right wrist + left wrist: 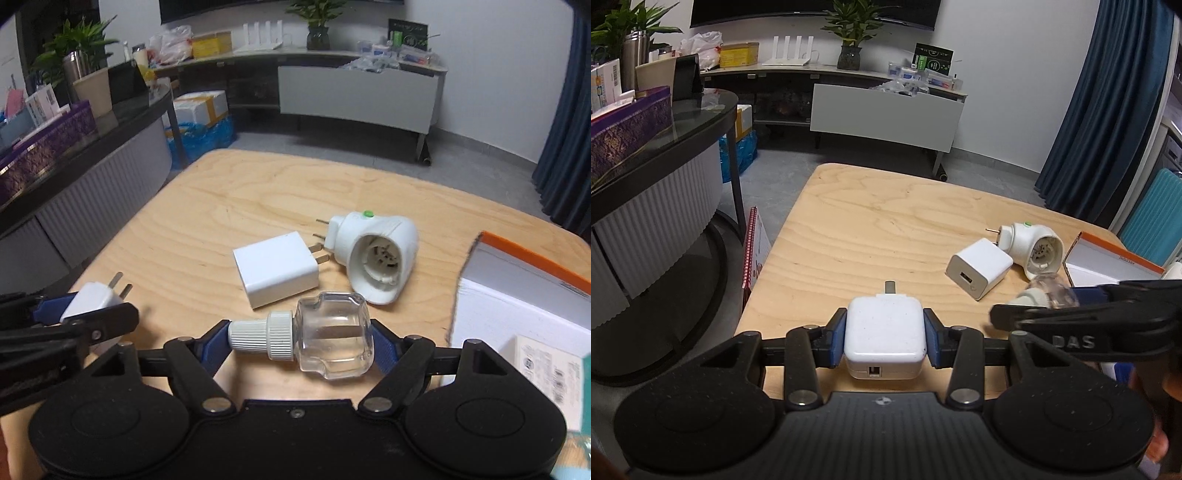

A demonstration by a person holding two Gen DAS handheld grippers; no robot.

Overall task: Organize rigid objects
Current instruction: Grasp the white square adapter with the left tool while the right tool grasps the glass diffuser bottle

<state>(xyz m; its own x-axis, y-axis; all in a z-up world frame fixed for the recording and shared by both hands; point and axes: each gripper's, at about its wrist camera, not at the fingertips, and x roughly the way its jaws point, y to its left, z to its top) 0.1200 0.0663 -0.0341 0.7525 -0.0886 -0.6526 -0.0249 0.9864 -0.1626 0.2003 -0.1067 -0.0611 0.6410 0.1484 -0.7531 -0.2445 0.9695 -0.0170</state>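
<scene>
My left gripper (885,338) is shut on a rounded white USB charger (885,334), prongs pointing away, just above the wooden table (871,229). It also shows in the right wrist view (92,301) at the left. My right gripper (299,341) is shut on a small clear bottle (332,345) with a white ribbed cap, held sideways. On the table lie a square white charger (275,269) and a white plug-in heater unit (376,254) with a green button, also in the left wrist view (1036,245).
An open orange-and-white box (524,291) sits at the table's right edge, with a printed packet inside. A dark round counter (665,155) stands to the left, a TV cabinet (886,110) behind, blue curtains on the right.
</scene>
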